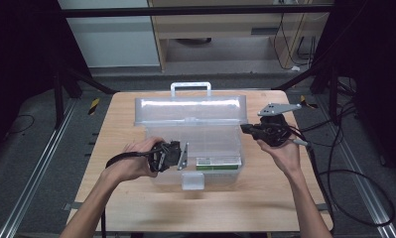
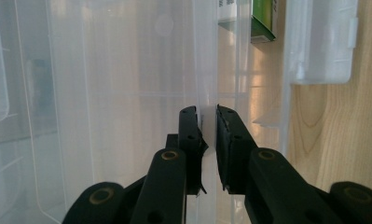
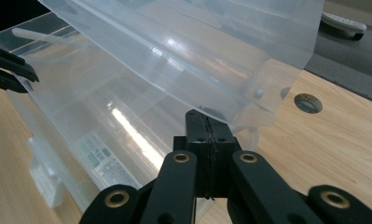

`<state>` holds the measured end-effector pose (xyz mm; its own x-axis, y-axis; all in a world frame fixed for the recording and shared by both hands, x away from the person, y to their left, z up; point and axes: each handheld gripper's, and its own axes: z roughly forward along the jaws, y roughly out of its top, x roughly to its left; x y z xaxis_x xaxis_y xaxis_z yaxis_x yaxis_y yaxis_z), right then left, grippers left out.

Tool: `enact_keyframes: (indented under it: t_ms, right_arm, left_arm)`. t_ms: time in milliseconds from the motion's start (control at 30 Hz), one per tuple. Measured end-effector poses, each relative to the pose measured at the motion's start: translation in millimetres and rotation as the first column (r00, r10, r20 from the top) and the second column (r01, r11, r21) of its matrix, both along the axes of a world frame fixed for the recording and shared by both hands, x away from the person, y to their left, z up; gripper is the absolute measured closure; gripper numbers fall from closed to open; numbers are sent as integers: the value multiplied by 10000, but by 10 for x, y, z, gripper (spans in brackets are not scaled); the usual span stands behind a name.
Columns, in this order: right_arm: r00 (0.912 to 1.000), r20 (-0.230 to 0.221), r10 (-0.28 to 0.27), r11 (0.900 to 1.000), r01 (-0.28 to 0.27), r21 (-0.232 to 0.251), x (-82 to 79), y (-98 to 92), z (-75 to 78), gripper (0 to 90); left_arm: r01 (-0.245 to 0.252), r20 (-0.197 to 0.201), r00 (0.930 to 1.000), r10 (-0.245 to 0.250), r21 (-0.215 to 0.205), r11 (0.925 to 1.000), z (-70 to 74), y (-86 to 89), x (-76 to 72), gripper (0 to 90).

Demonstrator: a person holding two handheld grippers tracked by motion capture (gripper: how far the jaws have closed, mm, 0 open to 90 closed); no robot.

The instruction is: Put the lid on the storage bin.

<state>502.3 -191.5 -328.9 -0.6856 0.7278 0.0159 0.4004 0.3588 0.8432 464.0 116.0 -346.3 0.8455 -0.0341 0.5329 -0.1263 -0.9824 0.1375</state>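
The clear box (image 1: 195, 144) sits mid-worktop (image 1: 265, 198), long axis running left to right, its lid (image 1: 190, 110) raised at the far side with the handle pointing away. The left gripper (image 2: 208, 135) is clamped on the box's left wall. The right gripper (image 3: 206, 135), jaws together, rests at the right end.

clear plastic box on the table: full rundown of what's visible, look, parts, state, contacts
The clear plastic box is translucent and rectangular, sitting mid-table on the wooden table. Its hinged lid is raised at the back, carry handle on top; a front latch tab hangs open. Inside lies a green-and-white carton. The left gripper pinches its left wall; the right gripper, jaws shut, sits at the lid's right end.
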Motion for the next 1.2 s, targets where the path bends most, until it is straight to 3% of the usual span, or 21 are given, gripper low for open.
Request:
enact_keyframes:
  t_ms: [200,533,767,833,900,933,967,1000,1033,1067,1100,1133,1200]
  right_arm:
    - [9999,-78,103,9999,-103,-28,-26,-7,-17,900]
    - [9998,-70,178,9998,-178,-13,-53,-13,-49,900]
    - [9998,-59,203,9998,-203,-9,-63,-13,-60,900]
    - [9998,-52,196,9998,-196,23,-66,-13,-63,900]
    - [9998,-59,210,9998,-210,35,-66,-14,-64,900]
    - [9998,-50,211,9998,-211,31,-65,-13,-65,900]
    - [9997,-72,233,9997,-233,32,-64,-15,-65,900]
    - [9998,-47,196,9998,-196,15,-67,-15,-66,900]
    - [9997,-62,225,9997,-225,31,-66,-16,-69,900]
    - [9997,-62,224,9997,-224,32,-69,-16,-71,900]
    - [9997,-71,218,9998,-218,36,-71,-17,-73,900]
    - [9996,-94,259,9997,-258,57,-72,-19,-79,900]
    - [9995,-112,280,9996,-279,67,-78,-23,-86,900]
  left_arm:
    - [-167,-136,9998,167,6,9999,-14,0,-12,793]
    - [-519,-484,9976,491,-587,9969,-15,48,-14,724]
    - [-991,-553,9942,920,-1442,9846,94,204,-66,686]
    - [-1200,-622,9919,1106,-1764,9770,136,270,-78,688]
    - [-1467,-711,9884,1343,-2182,9648,174,341,-90,688]
    - [-1467,-711,9884,1343,-2182,9648,174,341,-90,691]
    - [-1813,-821,9829,1650,-2726,9449,205,420,-103,694]
    - [-1813,-821,9829,1650,-2726,9449,205,420,-103,694]
    - [-2186,-949,9755,1987,-3074,9261,225,494,-113,696]
    - [-2344,-960,9719,2148,-3153,9196,233,522,-115,699]
    - [-2621,-1055,9649,2404,-3371,9042,233,571,-117,704]
    - [-2710,-1102,9625,2479,-3494,8969,231,604,-116,714]
    - [-3128,-1362,9498,2817,-3917,8653,210,702,-114,730]
